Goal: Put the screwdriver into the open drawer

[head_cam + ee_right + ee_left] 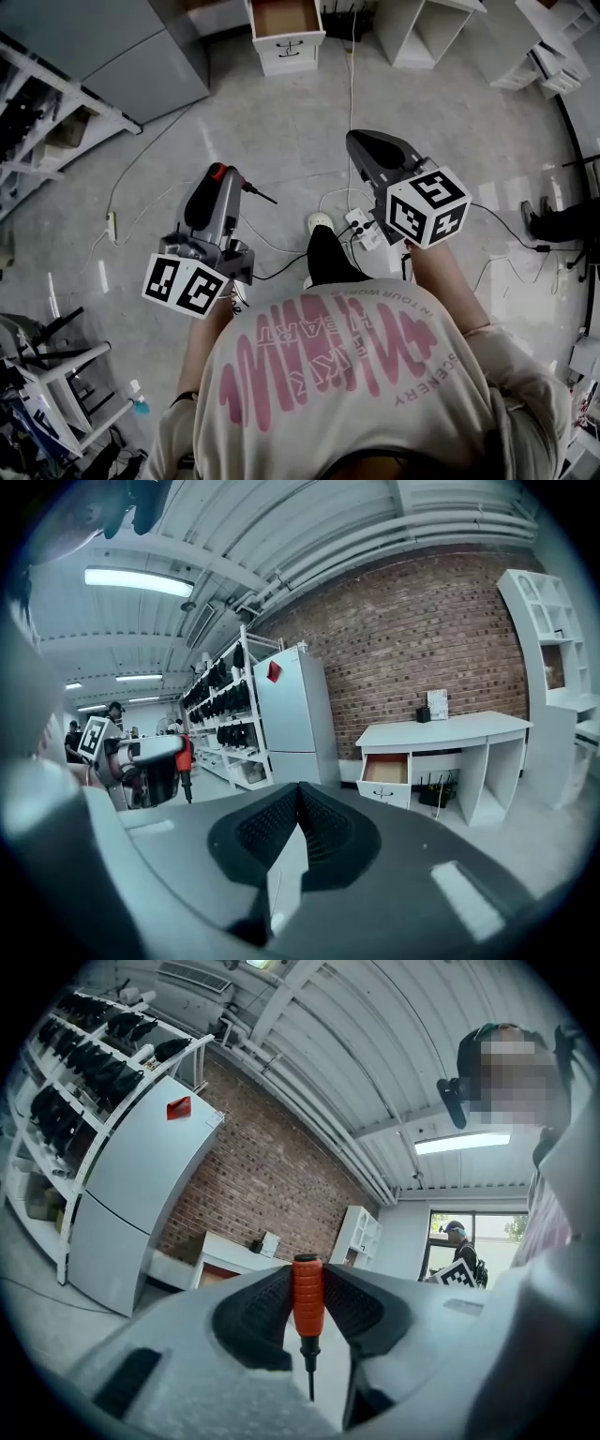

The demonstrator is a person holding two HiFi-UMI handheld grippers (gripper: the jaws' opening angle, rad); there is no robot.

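Where the screwdriver is: the screwdriver is clamped by its orange handle between the pads of the left gripper, crosswise to the jaws, with the thin dark shaft pointing down; it is well apart from the drawer.
Left gripper pose: held out in front of the person's chest, pointing about level toward the far wall; in the head view the left gripper shows the shaft sticking out toward the right gripper.
Right gripper pose: the right gripper is held beside it, tilted slightly down, with its jaws closed together and nothing between them; in the head view it sits a little further forward.
Counts: two grippers, two marker cubes, one screwdriver, one open drawer.
Open drawer: the open drawer is pulled out of a white desk against the brick wall, at the far edge of the floor; its wooden inside shows bare.
Around: a grey refrigerator and shelf racks stand left of the desk.
On the way: a power strip and loose cables lie on the floor between the person and the desk.
Others: a second person stands by a window.
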